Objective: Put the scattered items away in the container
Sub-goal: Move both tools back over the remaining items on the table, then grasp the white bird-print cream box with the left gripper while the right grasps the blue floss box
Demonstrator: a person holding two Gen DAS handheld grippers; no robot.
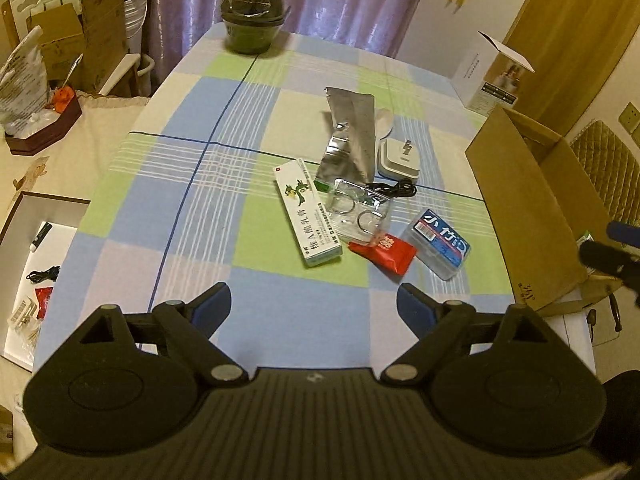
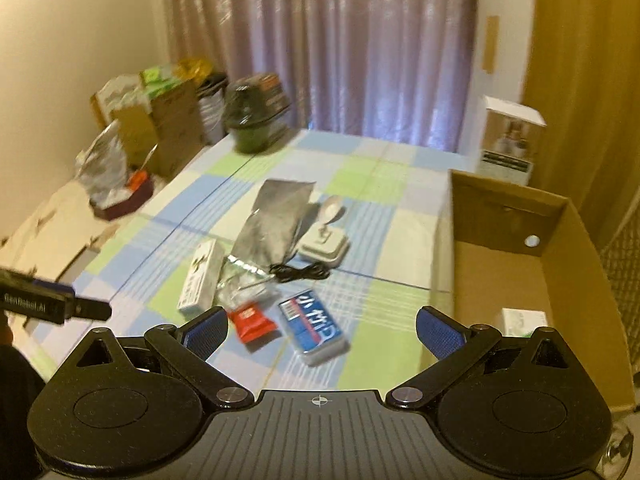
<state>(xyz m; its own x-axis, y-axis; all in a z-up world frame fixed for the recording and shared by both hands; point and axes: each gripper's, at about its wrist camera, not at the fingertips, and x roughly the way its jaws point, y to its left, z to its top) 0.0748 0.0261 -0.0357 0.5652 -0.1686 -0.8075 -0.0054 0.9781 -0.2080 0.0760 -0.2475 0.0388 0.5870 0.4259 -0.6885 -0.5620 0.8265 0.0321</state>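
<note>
Left wrist view: left claw (image 1: pixel 314 304) hanging over the near part of the desk (image 1: pixel 192 216), blue fingers spread wide apart, gripping nothing. Scattered items lying ahead and slightly right of the claw, well clear of the fingertips. Green-and-white carton (image 1: pixel 307 215) sitting nearest the centreline, long axis running from far-left to near-right, printed with Chinese characters too small for a sure reading. Red sachet (image 1: pixel 386 251) and clear box with blue label (image 1: pixel 438 245) lying further right, the label carrying large white characters. Silver foil pouch (image 1: pixel 349 136), white charger block (image 1: pixel 399 159) marked with a lightning symbol, and black cable (image 1: pixel 394 189) resting behind. Cardboard container (image 1: pixel 532 216) standing at the right edge of the desk, open side facing up. Right claw showing only partly at the far right edge.

Right wrist view (motion-blurred): right claw (image 2: pixel 322 330) also spread wide, empty. Clear box with blue label lying directly ahead between the fingers, long axis pointing from far-left to near-right; red sachet just left of it. Container immediately right of the claw, 1 small white-green item already inside. Judging by position, right claw being nearer both box and container. Lettering on the other claw at left reading roughly "GenRobot.AI".
</note>
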